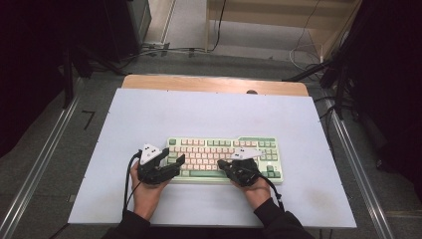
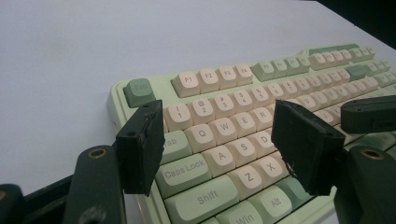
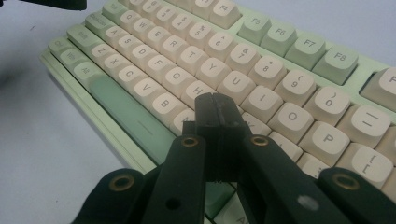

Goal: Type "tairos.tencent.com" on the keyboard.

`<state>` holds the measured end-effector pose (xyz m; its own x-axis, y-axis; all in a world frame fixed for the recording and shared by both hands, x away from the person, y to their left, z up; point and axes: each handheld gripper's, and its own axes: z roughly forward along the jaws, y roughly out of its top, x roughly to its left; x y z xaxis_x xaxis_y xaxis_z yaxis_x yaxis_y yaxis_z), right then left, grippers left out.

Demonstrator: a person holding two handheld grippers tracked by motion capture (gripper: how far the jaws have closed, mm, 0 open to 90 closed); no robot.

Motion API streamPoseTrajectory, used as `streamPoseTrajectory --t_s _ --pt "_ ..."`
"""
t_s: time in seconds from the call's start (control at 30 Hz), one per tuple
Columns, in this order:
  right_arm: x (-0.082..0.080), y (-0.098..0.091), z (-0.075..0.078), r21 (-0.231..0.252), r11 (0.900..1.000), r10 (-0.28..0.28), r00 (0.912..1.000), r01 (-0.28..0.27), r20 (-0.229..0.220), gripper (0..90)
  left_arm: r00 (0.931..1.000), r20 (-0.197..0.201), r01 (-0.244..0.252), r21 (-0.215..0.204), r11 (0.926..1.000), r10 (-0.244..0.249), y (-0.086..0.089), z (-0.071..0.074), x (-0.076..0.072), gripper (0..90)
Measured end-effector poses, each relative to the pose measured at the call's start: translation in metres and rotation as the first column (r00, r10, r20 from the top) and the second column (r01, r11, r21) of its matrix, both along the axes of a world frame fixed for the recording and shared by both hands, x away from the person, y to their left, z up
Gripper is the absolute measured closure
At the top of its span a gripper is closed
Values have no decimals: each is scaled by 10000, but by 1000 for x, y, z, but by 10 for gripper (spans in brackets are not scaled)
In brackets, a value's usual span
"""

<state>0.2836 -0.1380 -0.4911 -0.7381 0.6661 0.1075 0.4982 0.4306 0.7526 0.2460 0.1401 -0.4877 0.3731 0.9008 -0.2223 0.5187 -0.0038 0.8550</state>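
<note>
Right gripper point(image 3: 216, 105) jaws pressed together, left gripper point(image 2: 219, 140) jaws spread, keyboard point(image 1: 224, 158) lengthwise left-right.

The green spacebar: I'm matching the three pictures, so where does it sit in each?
High view: spacebar on the keyboard's near edge, between the two grippers.
Left gripper view: cannot tell; the right jaw covers that stretch.
Right gripper view: spacebar left of the shut jaws.
Shared landmark: Alt key.

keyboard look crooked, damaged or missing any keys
Nothing stands out. The keyboard lies flat and square to the white table, its key rows unbroken where visible. The left claw hangs open over its left end; the right claw is shut above the middle keys.
</note>
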Motion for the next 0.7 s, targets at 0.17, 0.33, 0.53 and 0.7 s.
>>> streamPoseTrajectory --t_s 0.17,0.33,0.53,0.7 --pt "0 0 0 11 10000 9 10000 -9 16 876 10000 5 -7 25 10000 7 0 0 0 351" --pt "-1 1 -3 -119 9999 13 10000 -12 77 876 10000 6 0 27 10000 0 0 1 0 351" --pt "0 -12 9 1146 9932 -217 9998 216 -9 554 10000 36 -69 -17 10000 69 2 1 1 350" --pt "5 -27 16 1596 9836 -852 9964 839 9 326 9999 63 -90 -65 9999 91 2 2 1 350"
